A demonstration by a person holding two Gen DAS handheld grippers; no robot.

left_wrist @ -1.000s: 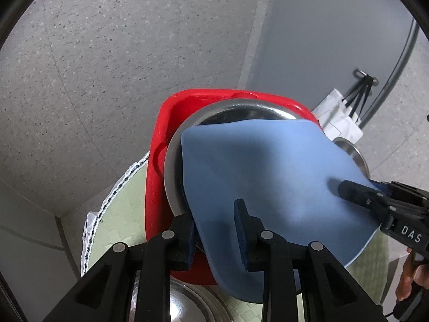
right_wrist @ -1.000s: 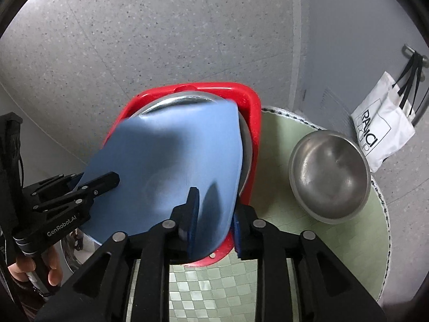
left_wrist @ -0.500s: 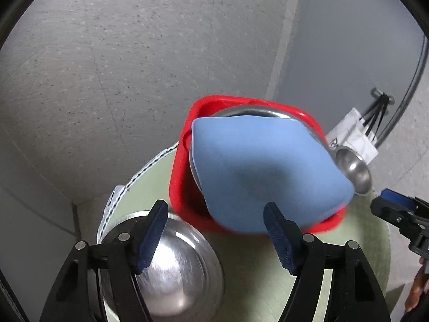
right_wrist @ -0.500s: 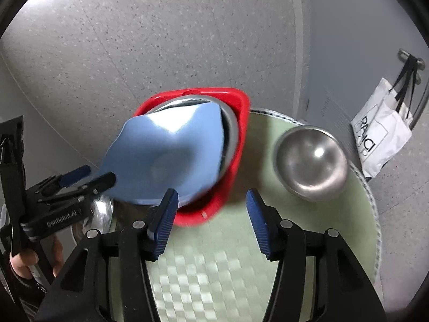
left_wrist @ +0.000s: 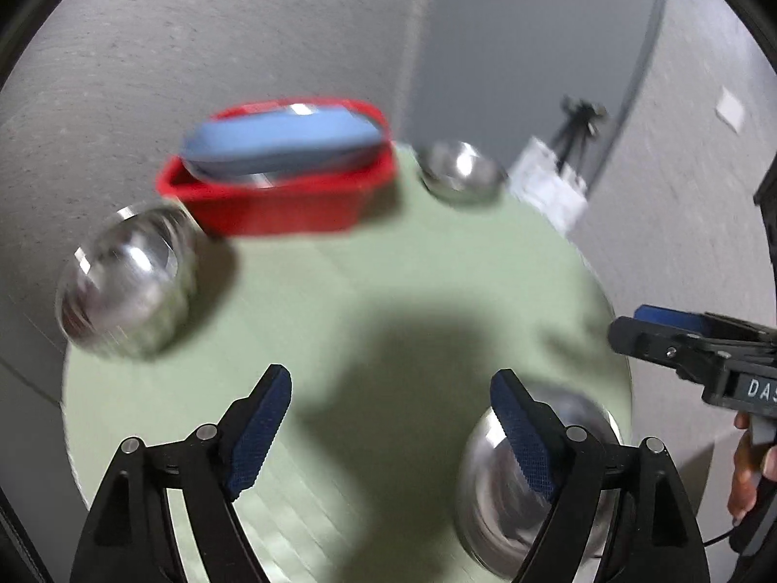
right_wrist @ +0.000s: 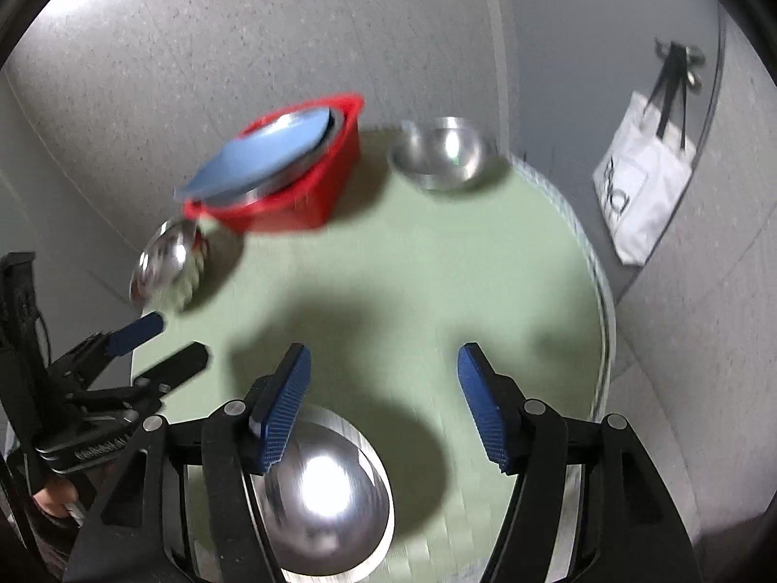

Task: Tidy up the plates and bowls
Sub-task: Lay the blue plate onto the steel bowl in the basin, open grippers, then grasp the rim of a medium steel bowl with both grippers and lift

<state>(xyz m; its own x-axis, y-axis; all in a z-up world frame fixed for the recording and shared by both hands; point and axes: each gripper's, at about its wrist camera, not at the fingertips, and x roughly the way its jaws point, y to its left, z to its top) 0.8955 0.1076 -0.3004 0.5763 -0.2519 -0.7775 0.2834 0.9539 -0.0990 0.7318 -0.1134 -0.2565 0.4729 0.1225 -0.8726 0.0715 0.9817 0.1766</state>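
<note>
A red basin (left_wrist: 281, 204) (right_wrist: 296, 204) stands at the far side of a round green table (left_wrist: 388, 291) (right_wrist: 413, 267). A blue plate (left_wrist: 281, 143) (right_wrist: 262, 155) lies in it on a steel plate. Three steel bowls are on the table: one at the left (left_wrist: 126, 282) (right_wrist: 167, 262), one at the far right (left_wrist: 459, 172) (right_wrist: 439, 153), one near me (left_wrist: 529, 495) (right_wrist: 323, 500). My left gripper (left_wrist: 391, 432) is open and empty over the near table. My right gripper (right_wrist: 381, 398) is open and empty above the near bowl.
A white tote bag (right_wrist: 641, 189) (left_wrist: 548, 194) hangs on the grey wall beyond the table's right edge. The floor around is speckled grey. Each gripper shows in the other's view, the right one (left_wrist: 680, 345) and the left one (right_wrist: 145, 350).
Both grippers let go of the blue plate, opened wide and pulled back from the red basin. The plate now rests in the basin. The views are blurred from the motion.
</note>
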